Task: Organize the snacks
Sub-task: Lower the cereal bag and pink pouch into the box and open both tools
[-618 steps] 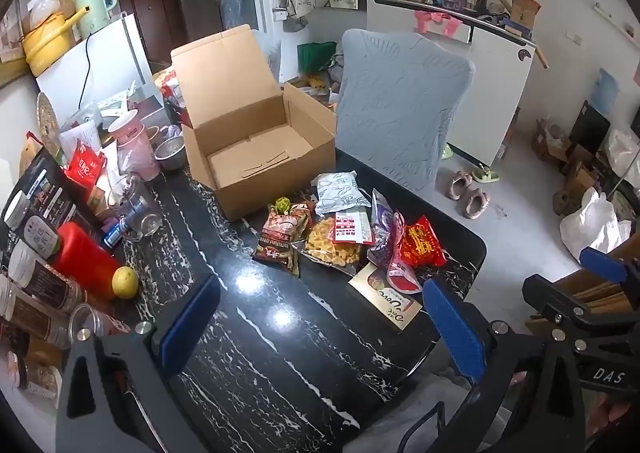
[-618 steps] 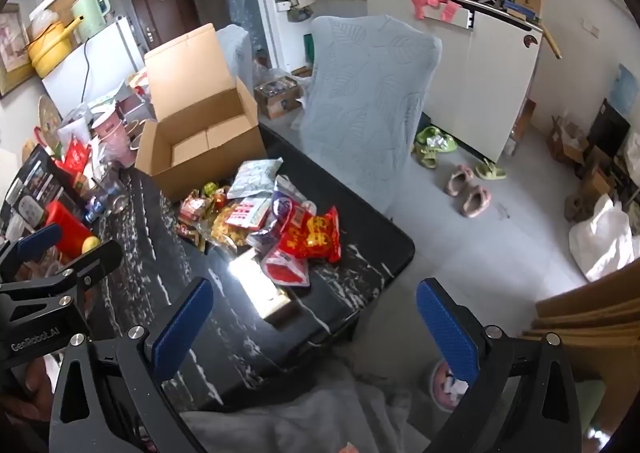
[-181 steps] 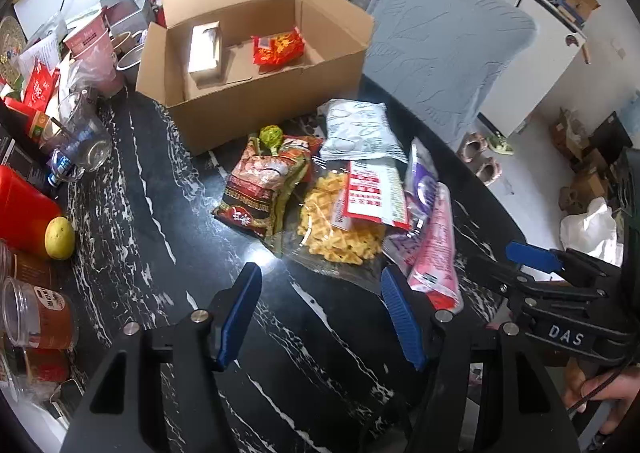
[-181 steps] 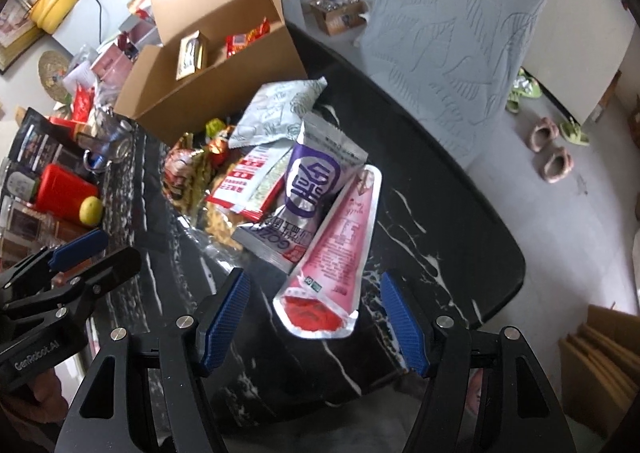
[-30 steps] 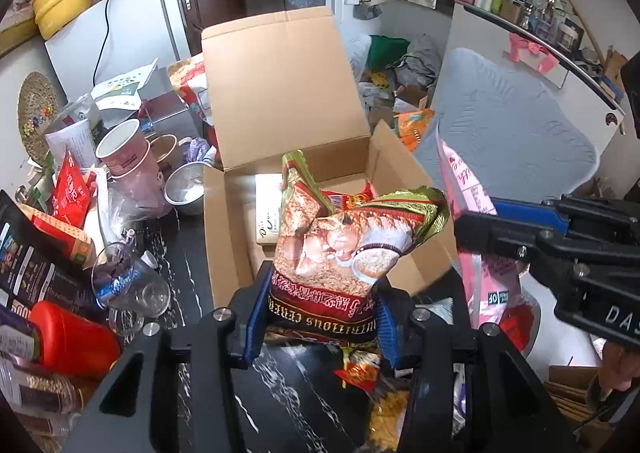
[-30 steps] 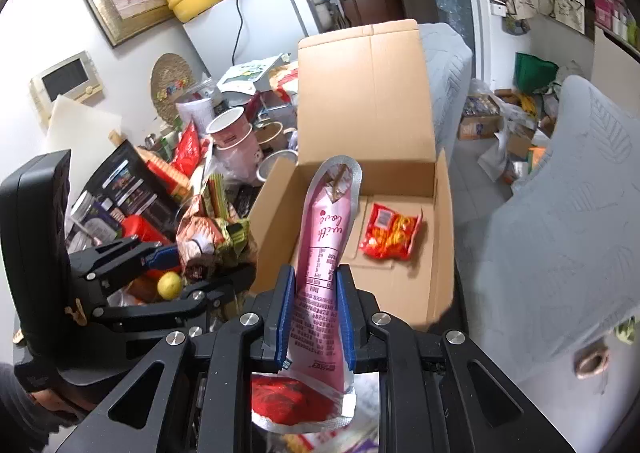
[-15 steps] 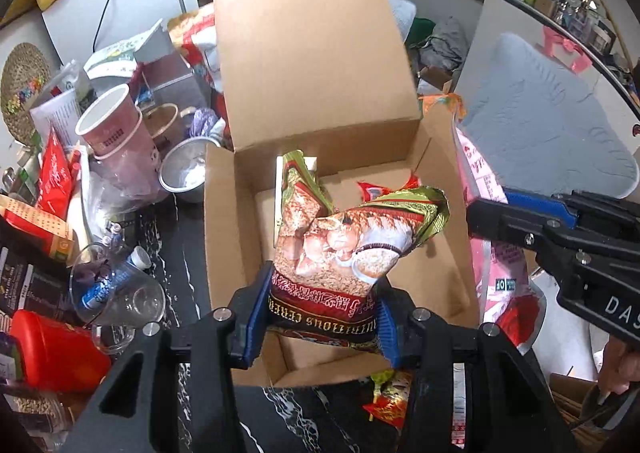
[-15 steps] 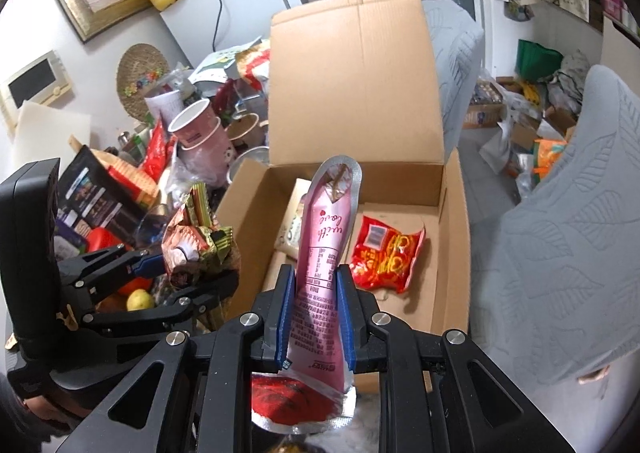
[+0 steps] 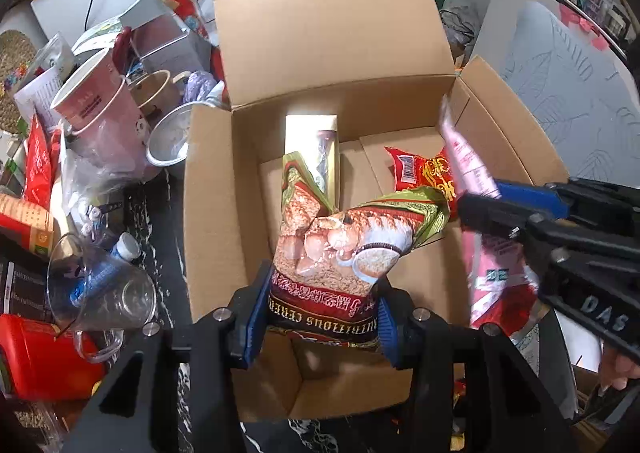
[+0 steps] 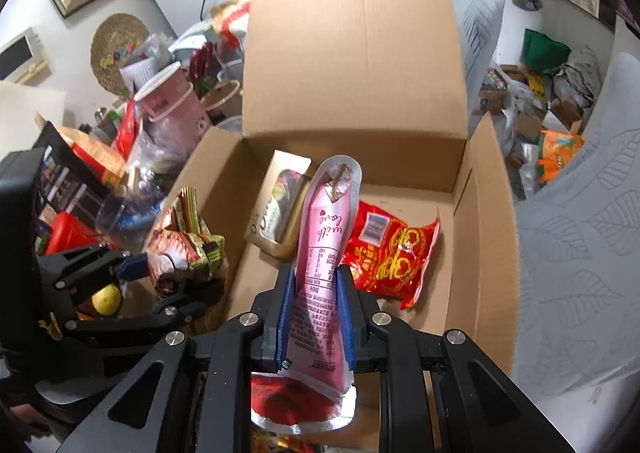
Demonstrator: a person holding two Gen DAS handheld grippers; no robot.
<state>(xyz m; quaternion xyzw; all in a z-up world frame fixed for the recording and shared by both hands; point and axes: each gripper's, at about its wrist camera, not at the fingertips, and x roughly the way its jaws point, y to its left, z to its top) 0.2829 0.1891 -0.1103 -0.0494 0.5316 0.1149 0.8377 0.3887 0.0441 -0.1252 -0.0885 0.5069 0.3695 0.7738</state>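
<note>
My left gripper (image 9: 322,313) is shut on a brown and green cereal bag (image 9: 344,245) and holds it upright over the open cardboard box (image 9: 212,213). My right gripper (image 10: 314,317) is shut on a long pink pouch (image 10: 324,249) and holds it over the same box (image 10: 476,237), to the right of the cereal bag (image 10: 180,249). A red snack packet (image 10: 392,253) and a cream and gold box (image 10: 276,209) lie on the box floor. Both also show in the left wrist view: the red packet (image 9: 420,173) and the gold box (image 9: 316,145).
Pink paper cups (image 9: 100,109), a metal bowl (image 9: 172,137), a glass mug (image 9: 100,293) and a red container (image 9: 36,357) crowd the black marble table left of the box. A grey chair back (image 10: 580,237) stands to the right. The box's tall rear flap (image 10: 356,37) stands up.
Both grippers have moved forward and down over the box with their packets. The box fills more of both views than one second ago.
</note>
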